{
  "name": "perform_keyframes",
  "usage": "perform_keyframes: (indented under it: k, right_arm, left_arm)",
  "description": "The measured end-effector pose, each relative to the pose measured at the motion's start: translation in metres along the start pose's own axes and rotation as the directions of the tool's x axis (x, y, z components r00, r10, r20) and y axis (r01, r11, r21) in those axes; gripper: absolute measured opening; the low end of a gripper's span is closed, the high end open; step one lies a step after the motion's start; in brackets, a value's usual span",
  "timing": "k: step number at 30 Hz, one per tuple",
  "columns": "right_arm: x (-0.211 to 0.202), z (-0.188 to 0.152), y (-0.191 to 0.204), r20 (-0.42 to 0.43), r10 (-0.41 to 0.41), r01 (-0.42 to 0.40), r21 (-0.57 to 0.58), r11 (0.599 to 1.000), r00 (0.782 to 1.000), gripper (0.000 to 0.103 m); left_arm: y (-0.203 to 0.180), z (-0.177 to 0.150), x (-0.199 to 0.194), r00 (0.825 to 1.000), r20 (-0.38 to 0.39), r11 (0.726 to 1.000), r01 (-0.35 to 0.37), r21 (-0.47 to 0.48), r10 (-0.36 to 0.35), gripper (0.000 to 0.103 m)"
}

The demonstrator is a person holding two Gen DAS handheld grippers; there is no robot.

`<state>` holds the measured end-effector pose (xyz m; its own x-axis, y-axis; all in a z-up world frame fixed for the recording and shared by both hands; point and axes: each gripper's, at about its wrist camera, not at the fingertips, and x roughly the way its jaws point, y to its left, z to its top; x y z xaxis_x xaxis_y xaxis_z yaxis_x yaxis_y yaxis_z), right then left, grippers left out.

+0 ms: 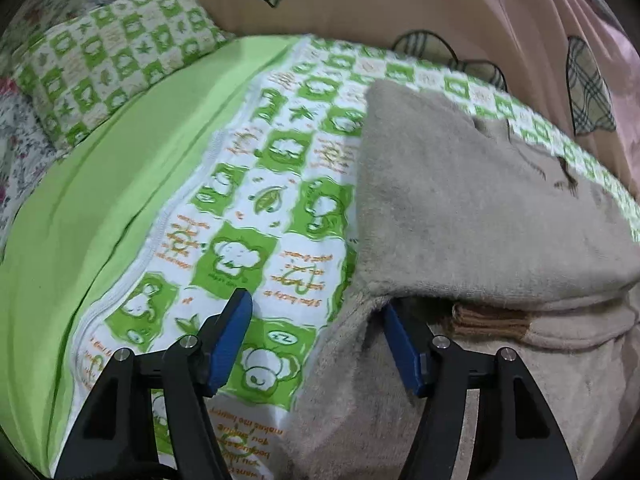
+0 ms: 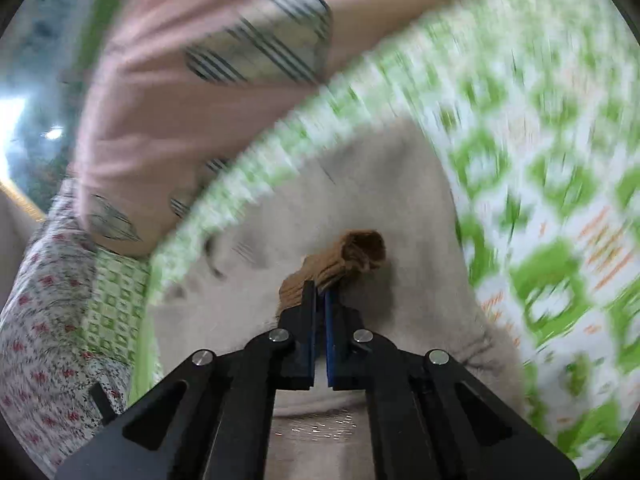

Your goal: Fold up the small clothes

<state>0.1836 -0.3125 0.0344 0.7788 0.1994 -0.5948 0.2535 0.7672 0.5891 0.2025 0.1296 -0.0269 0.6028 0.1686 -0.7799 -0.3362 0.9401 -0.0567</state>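
- The grey fleece garment point(image 1: 460, 208) lies on a bed covered by a green-and-white patterned sheet point(image 1: 248, 216), filling the left wrist view from about 3 o'clock down to 6 o'clock
- One layer of the garment is folded over another; a brown ribbed cuff point(image 1: 490, 322) peeks out from under the folded edge at about 4 o'clock of that view
- The left gripper point(image 1: 316, 312) is spread wide and released; its left blue pad point(image 1: 230, 340) sits over the patterned sheet, and its right pad point(image 1: 402, 348) is tucked at the edge of the fleece, under the folded layer
- Nothing is pinched between the left pads
- In the right wrist view, which is heavily blurred, the right gripper point(image 2: 320, 292) is clenched on the brown ribbed cuff point(image 2: 340, 260), which bunches up just beyond its tips at about 12 o'clock of the fingers
- The grey fleece point(image 2: 380, 184) spreads beneath and around the right gripper
- A plain green sheet point(image 1: 100, 200) lies at 9 o'clock of the left view, with a green checked pillow point(image 1: 116, 56) at 11 o'clock
- A pink blanket with plaid patches point(image 1: 460, 4) lies along the far side, at 12 to 2 o'clock
- A floral cloth point(image 2: 44, 320) shows at 8 o'clock of the right view
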Motion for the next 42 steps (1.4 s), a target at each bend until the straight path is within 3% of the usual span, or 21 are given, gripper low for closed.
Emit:
perform_keyframes:
  k: [3, 7, 10, 12, 13, 14, 16, 17, 20, 22, 23, 27, 29, 30, 31, 32, 34, 36, 39, 41, 42]
  right_arm:
    - [-0.018, -0.003, 0.005, -0.001, -0.049, 0.049, -0.056, 0.997, 0.999, 0.004]
    - [0.006, -0.017, -0.016, -0.186, -0.221, 0.210, -0.077, 0.975, 0.957, 0.007]
    - [-0.023, -0.022, -0.003, -0.064, -0.285, 0.279, -0.093, 0.956, 0.956, 0.008]
    - [-0.038, -0.023, 0.029, 0.018, -0.215, 0.215, -0.159, 0.964, 0.976, 0.013]
    - [-0.036, -0.022, 0.045, 0.012, -0.166, 0.165, -0.198, 0.966, 0.986, 0.031]
    - [-0.028, -0.020, 0.063, -0.023, -0.103, 0.094, -0.237, 0.967, 0.994, 0.062]
    - [0.005, -0.018, 0.106, -0.137, 0.019, -0.060, -0.304, 0.951, 0.990, 0.084]
    - [0.023, -0.018, 0.127, -0.183, 0.068, -0.127, -0.334, 0.934, 0.981, 0.084]
    - [0.093, -0.022, 0.195, -0.338, 0.096, -0.252, -0.453, 0.855, 0.936, 0.084]
    - [0.141, -0.023, 0.226, -0.461, 0.158, -0.373, -0.423, 0.826, 0.873, 0.084]
    - [0.162, -0.022, 0.237, -0.491, 0.164, -0.392, -0.409, 0.824, 0.856, 0.084]
    - [0.244, -0.031, 0.271, -0.600, 0.021, -0.374, -0.470, 0.799, 0.800, 0.084]
    - [0.278, -0.049, 0.277, -0.715, 0.005, -0.433, -0.417, 0.799, 0.699, 0.084]
    - [0.292, -0.061, 0.283, -0.781, 0.050, -0.490, -0.339, 0.803, 0.622, 0.084]
    - [0.301, -0.069, 0.285, -0.821, 0.084, -0.527, -0.280, 0.803, 0.565, 0.084]
    - [0.311, -0.077, 0.291, -0.840, 0.107, -0.549, -0.245, 0.799, 0.531, 0.084]
    - [0.318, -0.086, 0.302, -0.805, 0.171, -0.570, -0.234, 0.788, 0.568, 0.084]
    - [0.328, -0.084, 0.304, -0.761, 0.293, -0.582, -0.133, 0.803, 0.579, 0.085]
    - [0.330, -0.081, 0.294, -0.689, 0.400, -0.575, -0.030, 0.817, 0.604, 0.085]
    - [0.321, -0.075, 0.286, -0.659, 0.432, -0.582, -0.010, 0.813, 0.615, 0.084]
    - [0.315, -0.071, 0.283, -0.649, 0.401, -0.553, -0.038, 0.832, 0.647, 0.084]
  left_arm:
    - [0.003, -0.004, 0.000, 1.000, -0.008, 1.000, -0.013, -0.020, 0.013, 0.066]
    - [0.005, -0.004, -0.001, 1.000, -0.008, 0.999, -0.005, -0.033, 0.004, 0.066]
    - [0.009, -0.006, -0.001, 1.000, -0.001, 0.999, 0.024, -0.037, -0.024, 0.067]
    - [0.011, -0.008, -0.001, 0.999, 0.011, 0.998, 0.034, -0.050, -0.034, 0.067]
    - [0.011, -0.008, -0.001, 0.999, 0.015, 0.998, 0.035, -0.051, -0.034, 0.067]
    - [0.011, -0.009, -0.001, 0.999, 0.021, 0.998, 0.034, -0.051, -0.033, 0.067]
    - [0.012, -0.011, -0.002, 0.999, 0.029, 0.998, 0.041, -0.053, -0.039, 0.067]
    - [0.013, -0.011, -0.002, 0.998, 0.030, 0.997, 0.049, -0.058, -0.047, 0.067]
    - [0.017, -0.013, -0.002, 0.997, 0.039, 0.994, 0.074, -0.078, -0.071, 0.067]
    - [0.020, -0.014, -0.003, 0.995, 0.048, 0.992, 0.089, -0.087, -0.085, 0.067]
    - [0.021, -0.014, -0.003, 0.994, 0.053, 0.991, 0.098, -0.093, -0.093, 0.067]
    - [0.025, -0.016, -0.003, 0.991, 0.067, 0.986, 0.123, -0.110, -0.116, 0.067]
    - [0.027, -0.016, -0.004, 0.989, 0.079, 0.984, 0.137, -0.116, -0.128, 0.067]
    - [0.027, -0.017, -0.004, 0.988, 0.083, 0.983, 0.139, -0.119, -0.130, 0.067]
    - [0.027, -0.017, -0.004, 0.988, 0.088, 0.983, 0.141, -0.121, -0.130, 0.067]
    - [0.027, -0.018, -0.004, 0.987, 0.091, 0.983, 0.141, -0.121, -0.130, 0.067]
    - [0.027, -0.018, -0.003, 0.987, 0.090, 0.983, 0.142, -0.119, -0.132, 0.067]
    - [0.027, -0.019, -0.003, 0.986, 0.094, 0.982, 0.148, -0.122, -0.137, 0.067]
    - [0.031, -0.019, -0.002, 0.983, 0.096, 0.977, 0.166, -0.132, -0.154, 0.068]
    - [0.033, -0.019, -0.003, 0.980, 0.098, 0.973, 0.184, -0.139, -0.171, 0.068]
    - [0.033, -0.019, -0.003, 0.979, 0.097, 0.971, 0.190, -0.143, -0.177, 0.068]
